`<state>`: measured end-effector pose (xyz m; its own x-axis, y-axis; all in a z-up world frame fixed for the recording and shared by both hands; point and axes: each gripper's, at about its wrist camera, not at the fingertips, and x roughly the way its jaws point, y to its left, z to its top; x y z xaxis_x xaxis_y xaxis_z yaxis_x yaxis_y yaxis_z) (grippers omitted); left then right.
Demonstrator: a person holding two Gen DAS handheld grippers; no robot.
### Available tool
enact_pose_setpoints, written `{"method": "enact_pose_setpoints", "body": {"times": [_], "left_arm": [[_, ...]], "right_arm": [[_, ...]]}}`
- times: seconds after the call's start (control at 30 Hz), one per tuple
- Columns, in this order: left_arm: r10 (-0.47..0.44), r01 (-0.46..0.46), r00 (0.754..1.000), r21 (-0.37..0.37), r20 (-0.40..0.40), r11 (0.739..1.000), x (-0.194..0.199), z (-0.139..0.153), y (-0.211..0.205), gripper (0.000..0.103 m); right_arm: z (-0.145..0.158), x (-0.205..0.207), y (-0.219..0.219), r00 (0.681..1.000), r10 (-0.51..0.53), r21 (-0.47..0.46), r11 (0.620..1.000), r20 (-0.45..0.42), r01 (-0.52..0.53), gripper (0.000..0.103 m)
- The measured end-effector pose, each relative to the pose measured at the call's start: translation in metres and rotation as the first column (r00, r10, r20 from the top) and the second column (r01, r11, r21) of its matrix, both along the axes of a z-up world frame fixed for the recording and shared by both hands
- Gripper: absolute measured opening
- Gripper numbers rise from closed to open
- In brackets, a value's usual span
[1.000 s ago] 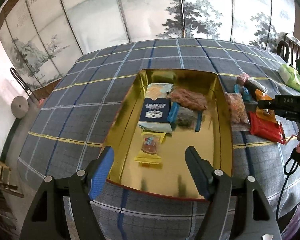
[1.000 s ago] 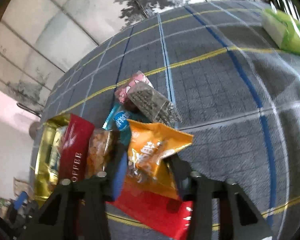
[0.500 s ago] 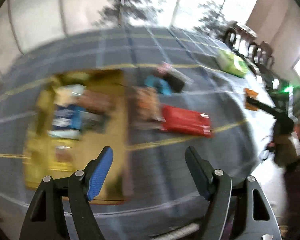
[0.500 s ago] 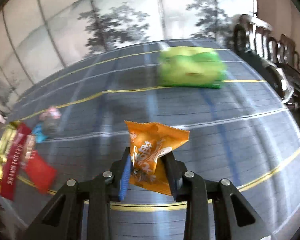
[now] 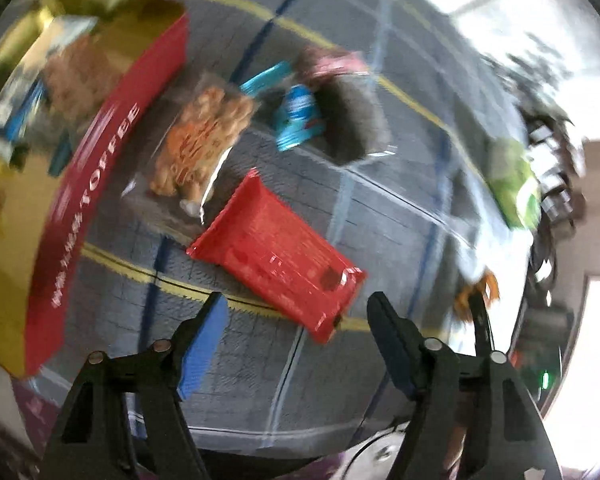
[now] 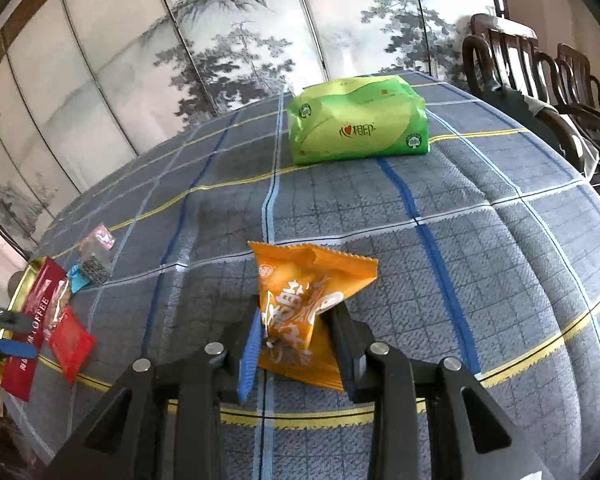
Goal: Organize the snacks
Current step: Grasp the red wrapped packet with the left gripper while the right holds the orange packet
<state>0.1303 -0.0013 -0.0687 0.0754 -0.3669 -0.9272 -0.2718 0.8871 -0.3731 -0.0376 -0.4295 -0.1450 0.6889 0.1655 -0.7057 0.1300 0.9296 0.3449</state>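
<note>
The right gripper [image 6: 294,334] is pinching a crinkly orange foil snack packet [image 6: 306,312] above the plaid tablecloth [image 6: 480,264], which risks slipping, while the half-open, narrowing left gripper [image 5: 296,330] is nearing a flat red wrapper [image 5: 276,256] empty.

Ink-painted folding screen [image 6: 228,64], wooden chairs [image 6: 540,68]

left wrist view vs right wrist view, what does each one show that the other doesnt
Only the left wrist view: snacks inside the gold tin, and the open left tool above the red packet.

Only the right wrist view: the right tool shut on the orange packet, the painted screen, chairs.

Both: plaid tablecloth, green tissue pack, red packet, tin.
</note>
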Motion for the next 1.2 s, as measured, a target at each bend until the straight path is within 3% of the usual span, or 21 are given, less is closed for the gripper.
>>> {"method": "enact_pose_setpoints", "body": {"times": [0.2,0.33,0.43,0.47,0.6,0.63,0.67,0.73,0.8,0.93,1.07,1.2], "left_arm": [[0.172,-0.165,0.980,0.074,-0.103,0.984,0.012,-0.017,-0.015,0.063],[0.334,-0.316,0.936,0.152,-0.115,0.937,0.020,-0.022,-0.017,0.066],[0.393,-0.371,0.911,0.173,-0.122,0.913,0.026,-0.024,-0.023,0.087],[0.388,-0.362,0.913,0.189,-0.125,0.913,0.028,-0.025,-0.027,0.088],[0.333,-0.289,0.935,0.276,-0.126,0.917,0.033,-0.023,-0.045,0.085],[0.332,-0.284,0.935,0.300,-0.123,0.911,0.032,-0.021,-0.047,0.073],[0.332,-0.279,0.936,0.324,-0.120,0.904,0.029,-0.017,-0.049,0.051],[0.298,-0.257,0.948,0.284,-0.113,0.924,0.025,-0.012,-0.050,0.044],[0.190,-0.159,0.977,0.259,-0.098,0.953,0.021,-0.009,-0.053,0.043],[0.013,-0.010,1.000,0.232,-0.011,0.973,-0.002,-0.001,-0.051,0.042],[-0.110,0.095,0.992,0.206,0.060,0.974,-0.023,0.005,-0.034,0.042],[-0.206,0.168,0.970,0.259,0.126,0.951,-0.042,0.012,-0.022,0.042]], "right_arm": [[0.000,-0.001,0.014,0.996,0.081,-0.022,0.997,0.026,-0.080,0.033],[0.000,-0.002,0.008,0.995,0.091,0.035,0.995,0.039,-0.093,0.033],[0.000,-0.004,0.002,0.994,0.091,0.074,0.993,0.060,-0.095,0.033],[0.000,-0.004,0.002,0.994,0.091,0.077,0.992,0.063,-0.096,0.033],[0.000,-0.004,0.003,0.993,0.095,0.083,0.991,0.066,-0.100,0.033],[0.000,-0.004,0.003,0.993,0.097,0.087,0.991,0.066,-0.103,0.033],[-0.001,-0.004,0.002,0.993,0.094,0.092,0.991,0.066,-0.100,0.033],[0.000,-0.005,-0.001,0.994,0.081,0.100,0.991,0.069,-0.088,0.033],[-0.001,-0.005,-0.002,0.995,0.074,0.106,0.991,0.069,-0.081,0.033],[-0.002,-0.004,-0.004,0.996,0.061,0.109,0.992,0.063,-0.067,0.033],[-0.003,-0.001,-0.001,0.997,0.054,0.088,0.995,0.047,-0.057,0.033],[-0.003,0.001,0.002,0.998,0.054,0.062,0.997,0.036,-0.056,0.033]]}}
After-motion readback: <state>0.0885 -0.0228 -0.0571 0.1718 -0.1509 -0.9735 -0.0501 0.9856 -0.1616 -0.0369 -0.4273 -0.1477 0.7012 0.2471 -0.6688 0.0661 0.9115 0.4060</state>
